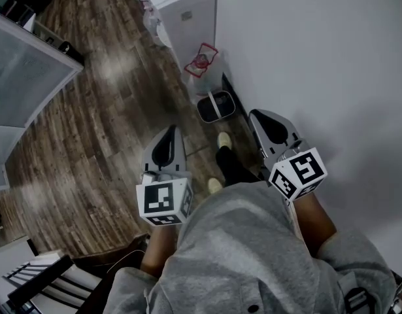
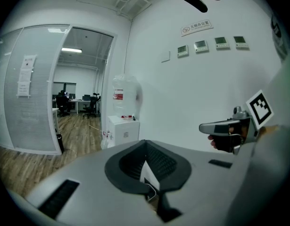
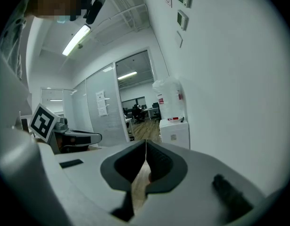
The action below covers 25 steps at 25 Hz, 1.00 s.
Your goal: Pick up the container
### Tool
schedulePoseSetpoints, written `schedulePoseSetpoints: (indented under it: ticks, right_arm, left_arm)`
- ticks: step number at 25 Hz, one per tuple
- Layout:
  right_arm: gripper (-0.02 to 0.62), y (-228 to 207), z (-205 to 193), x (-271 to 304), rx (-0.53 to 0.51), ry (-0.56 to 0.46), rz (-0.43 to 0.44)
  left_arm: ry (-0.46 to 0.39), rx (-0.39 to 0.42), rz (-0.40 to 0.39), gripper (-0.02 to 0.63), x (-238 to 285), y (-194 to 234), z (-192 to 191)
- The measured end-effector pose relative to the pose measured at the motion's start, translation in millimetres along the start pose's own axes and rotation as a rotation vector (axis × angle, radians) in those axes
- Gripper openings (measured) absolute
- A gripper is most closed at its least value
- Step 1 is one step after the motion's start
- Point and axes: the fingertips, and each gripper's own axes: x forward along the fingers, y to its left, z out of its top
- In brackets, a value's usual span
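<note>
A small white bin with a dark rim (image 1: 216, 105), the only container-like thing I see, stands on the wooden floor against the wall, ahead of both grippers. My left gripper (image 1: 169, 131) is held out over the floor, short of the bin and to its left; its jaws meet at the tip with nothing between them (image 2: 145, 142). My right gripper (image 1: 256, 114) is level with it near the wall, to the right of the bin, and is shut and empty (image 3: 145, 142). Each gripper view shows the other gripper alongside. The bin is hidden in both gripper views.
A white water dispenser cabinet (image 1: 184, 12) stands further along the wall, with a red-rimmed bag (image 1: 202, 61) between it and the bin. The white wall (image 1: 331, 57) runs close on the right. A glass partition (image 1: 24, 77) is at left, and a dark chair (image 1: 37, 280) at bottom left.
</note>
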Motion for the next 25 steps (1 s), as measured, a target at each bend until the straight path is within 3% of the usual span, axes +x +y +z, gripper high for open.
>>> schedulePoseSetpoints:
  ticks: [12, 25]
  right_arm:
    - [0.025, -73.1, 18.5, 67.3, 0.047, 0.038, 0.032]
    - [0.025, -102.9, 14.8, 129.8, 0.105, 0.09, 0.122]
  left_arm:
    - [0.077, -0.028, 0.011, 0.014, 96.2, 8.9, 13.8]
    - [0.127, -0.024, 0.097, 0.014, 142.2, 20.7, 21.7]
